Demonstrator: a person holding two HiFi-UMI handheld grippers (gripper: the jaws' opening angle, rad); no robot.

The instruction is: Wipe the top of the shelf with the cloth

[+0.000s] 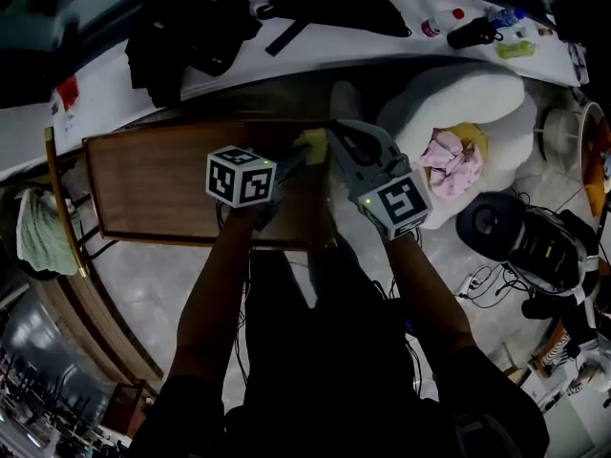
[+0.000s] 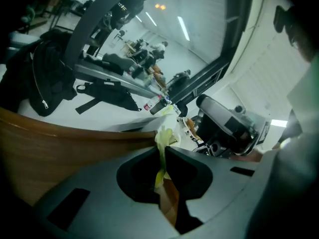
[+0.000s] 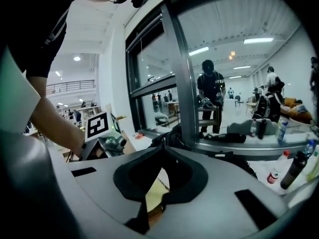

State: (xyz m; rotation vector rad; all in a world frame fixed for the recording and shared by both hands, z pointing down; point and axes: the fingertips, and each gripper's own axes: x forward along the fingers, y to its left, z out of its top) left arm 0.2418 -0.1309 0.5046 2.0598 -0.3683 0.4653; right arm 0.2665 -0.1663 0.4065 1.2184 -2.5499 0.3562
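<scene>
The cloth (image 1: 312, 145) lies at the right end of the shelf (image 1: 153, 184), a table (image 1: 105, 89) behind it

To your left the shelf top (image 1: 153, 184) lies bare and open. Behind it black bags (image 1: 186, 27) crowd the white counter (image 1: 115, 89). A white beanbag (image 1: 477, 98) stands close on your right; a green towel (image 1: 38, 232) hangs beside the left end.

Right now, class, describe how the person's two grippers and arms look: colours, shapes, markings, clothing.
The left gripper and right gripper match: smooth grey shells with black-lined jaws curving round a rounded hollow. Each carries a white cube printed with black square markers, the left cube and the right cube. The person wears a dark short sleeve; the forearms are bare.
</scene>
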